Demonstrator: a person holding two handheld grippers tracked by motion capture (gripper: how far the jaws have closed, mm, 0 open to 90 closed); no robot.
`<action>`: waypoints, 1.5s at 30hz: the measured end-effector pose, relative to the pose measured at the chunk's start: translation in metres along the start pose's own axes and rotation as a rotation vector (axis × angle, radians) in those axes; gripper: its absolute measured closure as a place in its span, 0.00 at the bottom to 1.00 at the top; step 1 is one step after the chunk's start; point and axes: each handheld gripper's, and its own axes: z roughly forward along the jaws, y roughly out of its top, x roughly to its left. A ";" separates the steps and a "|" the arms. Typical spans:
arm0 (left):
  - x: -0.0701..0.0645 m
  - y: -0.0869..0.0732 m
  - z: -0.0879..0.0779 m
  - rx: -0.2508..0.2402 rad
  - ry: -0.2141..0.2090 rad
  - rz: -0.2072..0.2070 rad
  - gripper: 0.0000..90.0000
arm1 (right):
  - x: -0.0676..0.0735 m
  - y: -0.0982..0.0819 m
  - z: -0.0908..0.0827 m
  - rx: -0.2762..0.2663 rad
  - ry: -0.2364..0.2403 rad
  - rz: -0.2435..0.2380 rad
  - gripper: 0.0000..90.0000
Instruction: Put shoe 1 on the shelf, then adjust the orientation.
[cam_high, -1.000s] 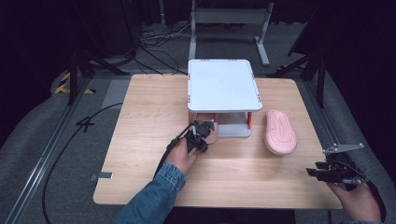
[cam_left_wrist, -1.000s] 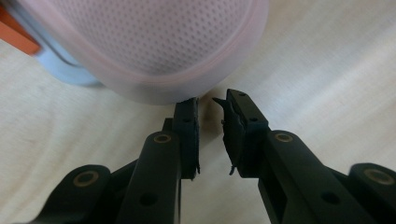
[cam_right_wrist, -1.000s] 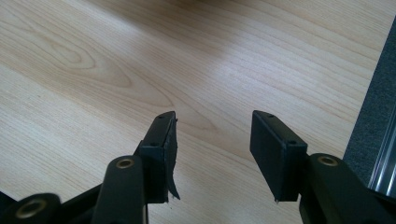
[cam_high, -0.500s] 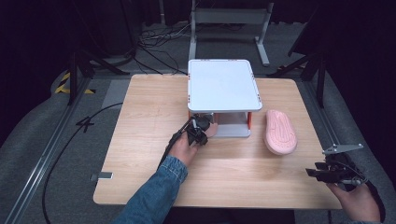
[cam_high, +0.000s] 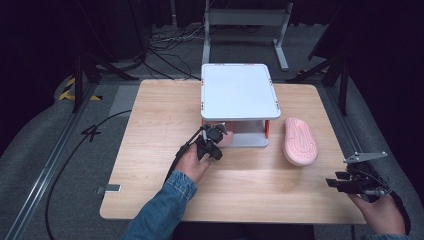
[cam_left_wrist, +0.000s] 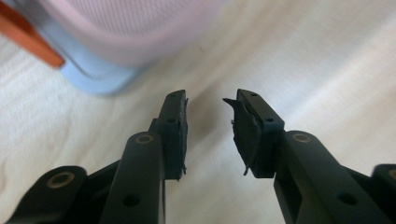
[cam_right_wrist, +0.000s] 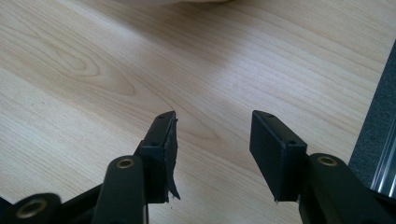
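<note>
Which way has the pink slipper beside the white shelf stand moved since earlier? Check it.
No. The pink slipper lies in the same spot on the wooden table, just right of the white shelf stand.

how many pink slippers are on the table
2. One pink slipper lies sole up on the table, right of the white shelf. A second pink slipper sits partly hidden on the shelf's lower level, just ahead of the left gripper.

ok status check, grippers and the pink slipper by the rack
Left gripper jaws just opened, nothing between. Pink slipper at the white rack lower shelf. Right gripper open, idle.
</note>
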 end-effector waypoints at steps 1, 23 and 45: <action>0.001 -0.002 -0.005 -0.005 -0.007 0.009 0.70 | 0.000 0.001 0.000 -0.004 0.000 -0.003 0.58; 0.042 -0.072 -0.093 -0.095 0.013 -0.044 0.53 | 0.004 0.041 -0.004 -0.063 0.039 -0.061 0.68; 0.068 -0.122 -0.094 -0.050 0.028 -0.171 0.49 | 0.003 0.131 0.021 -0.097 0.066 -0.116 0.86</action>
